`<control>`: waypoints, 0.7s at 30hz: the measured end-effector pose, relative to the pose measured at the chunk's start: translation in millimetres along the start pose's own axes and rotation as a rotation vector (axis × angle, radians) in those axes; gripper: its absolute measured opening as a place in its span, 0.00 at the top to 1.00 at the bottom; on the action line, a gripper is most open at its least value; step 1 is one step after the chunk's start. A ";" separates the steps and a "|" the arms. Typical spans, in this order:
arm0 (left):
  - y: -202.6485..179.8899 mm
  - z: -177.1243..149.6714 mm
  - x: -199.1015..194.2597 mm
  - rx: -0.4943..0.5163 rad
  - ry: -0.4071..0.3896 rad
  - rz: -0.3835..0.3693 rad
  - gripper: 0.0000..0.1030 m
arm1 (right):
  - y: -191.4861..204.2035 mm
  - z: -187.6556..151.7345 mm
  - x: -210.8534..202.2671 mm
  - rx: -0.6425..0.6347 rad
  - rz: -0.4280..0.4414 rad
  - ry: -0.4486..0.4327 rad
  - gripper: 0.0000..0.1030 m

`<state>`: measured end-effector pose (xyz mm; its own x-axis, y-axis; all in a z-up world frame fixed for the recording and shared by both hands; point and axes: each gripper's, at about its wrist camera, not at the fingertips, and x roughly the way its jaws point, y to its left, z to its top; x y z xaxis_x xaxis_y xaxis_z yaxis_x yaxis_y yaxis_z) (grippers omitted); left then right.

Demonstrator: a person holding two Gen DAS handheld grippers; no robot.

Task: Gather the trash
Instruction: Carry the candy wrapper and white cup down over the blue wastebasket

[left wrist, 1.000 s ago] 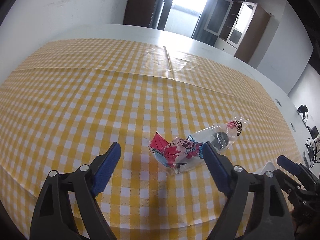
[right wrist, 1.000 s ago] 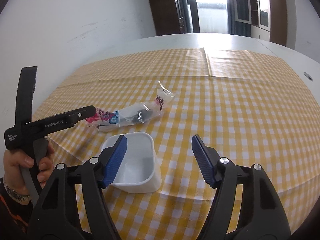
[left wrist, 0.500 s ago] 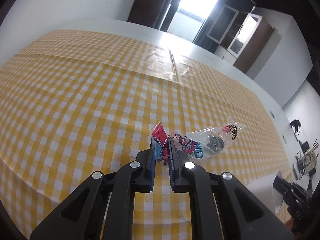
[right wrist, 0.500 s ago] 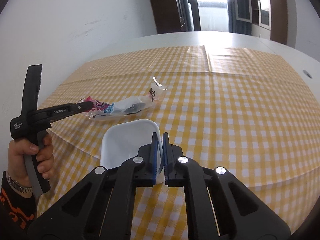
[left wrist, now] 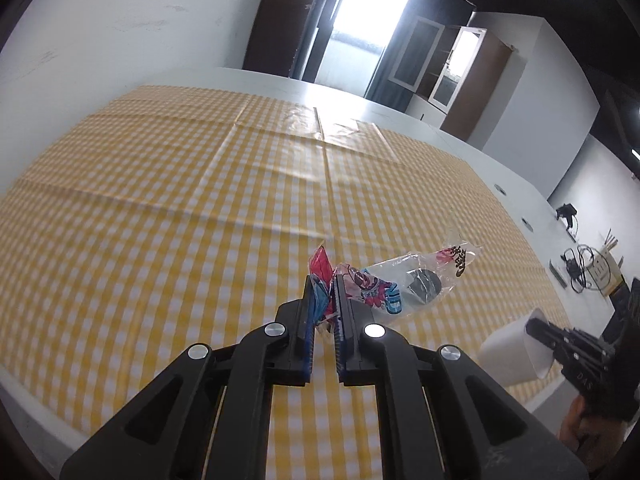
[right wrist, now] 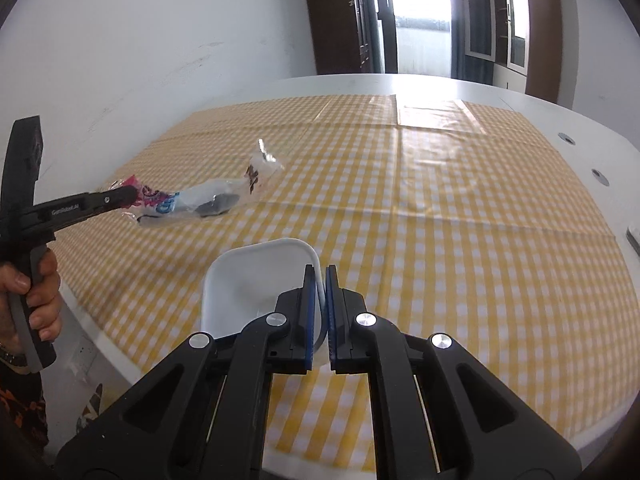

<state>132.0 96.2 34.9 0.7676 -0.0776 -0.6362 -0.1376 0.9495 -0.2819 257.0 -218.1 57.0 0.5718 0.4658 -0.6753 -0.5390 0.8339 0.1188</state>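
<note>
Crinkly clear plastic, printed red and blue, is now being pinched at its near end by the left hand-held gripper [left wrist: 322, 304], whose jaws have just been closing from wide open onto this wrapper [left wrist: 384, 284]. The right hand-held gripper [right wrist: 319, 312] has been closing too, and is now clamping the wall of the white tub [right wrist: 256, 276], which a second ago was standing free on the yellow checked cloth [right wrist: 460, 240] over the desk [right wrist: 560, 120]. Both things are now being carried off the cloth, the wrapper hanging up and to the left of the tub, so the drop into the tub is likely coming next. The right wrist view is showing the tub's open mouth and the wrapper trailing beyond the left jaws; the left wrist view is showing only the tub's outside, low and to the right of the wrapper, with a dark round piece inside the clear plastic.
</note>
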 end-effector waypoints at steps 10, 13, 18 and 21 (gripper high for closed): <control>14.2 -103.7 -97.2 0.063 0.013 0.053 0.93 | 40.1 -74.4 -82.1 -0.083 0.022 -0.011 0.96; 11.1 -127.5 -104.6 0.085 0.015 0.038 0.93 | 47.7 -98.7 -90.1 -0.097 0.014 -0.008 0.96; 12.3 -164.6 -103.2 0.102 0.035 0.023 0.93 | 49.6 -134.8 -86.3 -0.079 0.014 0.017 0.96; 10.3 -183.5 -94.3 0.114 0.048 0.025 0.93 | 52.4 -157.6 -78.4 -0.077 0.009 0.036 0.96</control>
<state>-56.7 57.5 -39.8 0.7338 -0.0656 -0.6762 -0.0820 0.9795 -0.1840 86.4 -257.6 1.5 0.5446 0.4608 -0.7007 -0.5905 0.8040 0.0698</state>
